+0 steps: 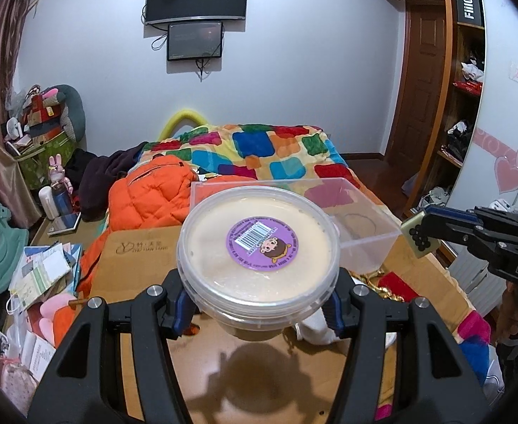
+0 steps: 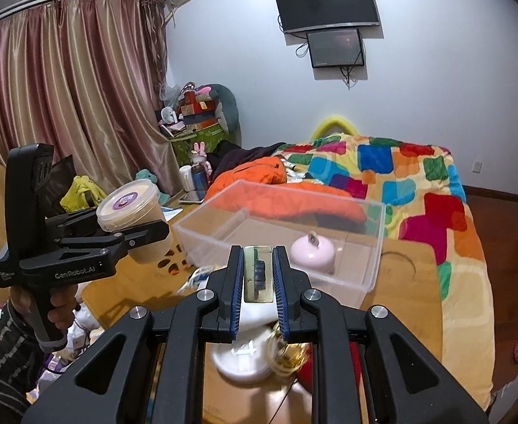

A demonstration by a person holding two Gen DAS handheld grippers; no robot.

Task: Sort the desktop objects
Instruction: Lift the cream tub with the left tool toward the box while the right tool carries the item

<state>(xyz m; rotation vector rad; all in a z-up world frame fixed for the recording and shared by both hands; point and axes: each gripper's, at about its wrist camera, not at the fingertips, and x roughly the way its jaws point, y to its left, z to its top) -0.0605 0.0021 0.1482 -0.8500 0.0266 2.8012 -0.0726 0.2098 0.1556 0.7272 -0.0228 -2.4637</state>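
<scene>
Clear plastic, the bin stands on the desk near its far edge, the largest of the task's things, and in the right view it holds one pink apple-shaped item; the rest of it looks bare, so sorting seems barely begun. The tub, lidded and cream-filled, hangs above the desk clamped at its sides in the left gripper, just short of the bin. The tile, a mahjong piece, is pinched between the nearly closed right gripper, also near the bin. Both likely go in next. White, gold and red clutter waits below.
</scene>
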